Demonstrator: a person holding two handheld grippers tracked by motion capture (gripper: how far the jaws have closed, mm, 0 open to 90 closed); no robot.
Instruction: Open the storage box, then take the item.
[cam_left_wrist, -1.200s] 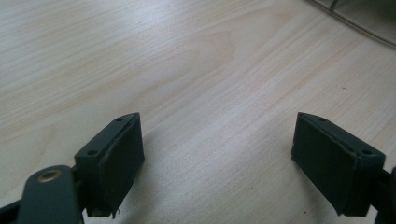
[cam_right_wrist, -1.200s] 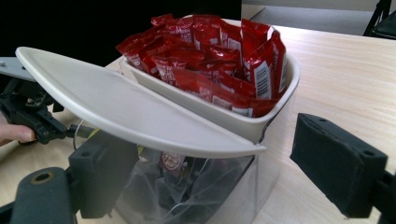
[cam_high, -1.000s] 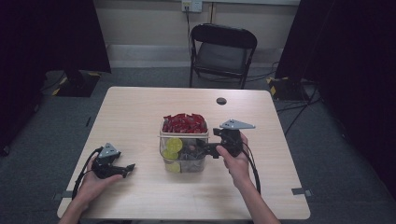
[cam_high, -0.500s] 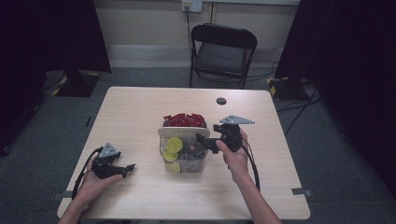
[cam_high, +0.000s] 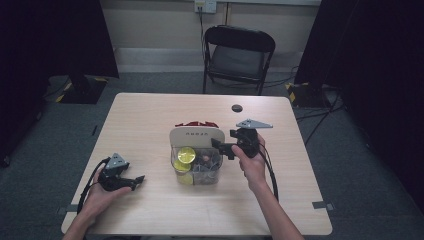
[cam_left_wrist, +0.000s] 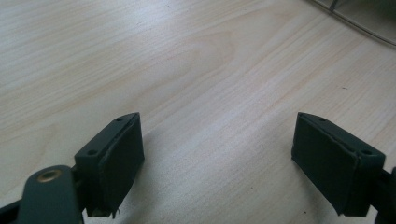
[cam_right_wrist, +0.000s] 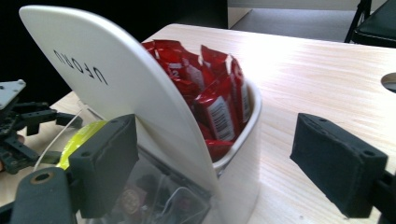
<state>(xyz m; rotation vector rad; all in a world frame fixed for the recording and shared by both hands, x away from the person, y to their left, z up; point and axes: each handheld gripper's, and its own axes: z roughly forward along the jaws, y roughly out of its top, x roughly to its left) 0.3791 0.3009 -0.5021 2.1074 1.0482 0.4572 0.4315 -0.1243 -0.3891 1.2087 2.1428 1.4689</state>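
Note:
A clear tub (cam_high: 196, 167) stands mid-table with yellow pieces (cam_high: 186, 155) in its near part and red packets (cam_high: 198, 123) behind. A white flap (cam_high: 196, 136) marked with letters stands upright between them. My right gripper (cam_high: 223, 147) is at the tub's right side, open. In the right gripper view the flap (cam_right_wrist: 116, 79) rises between the jaws of my right gripper (cam_right_wrist: 215, 126), close against the left one, with red packets (cam_right_wrist: 212, 93) behind it. My left gripper (cam_high: 136, 181) rests open near the table's front left, over bare wood (cam_left_wrist: 218, 123).
A small black round spot (cam_high: 237, 108) lies on the table beyond the tub. A black folding chair (cam_high: 239, 50) stands behind the far edge. The table (cam_high: 150, 115) is bare wood to the left and front of the tub.
The white flap now stands upright and hides most of the red packets. My right gripper has shifted slightly toward the tub's far side. The left gripper has not moved.

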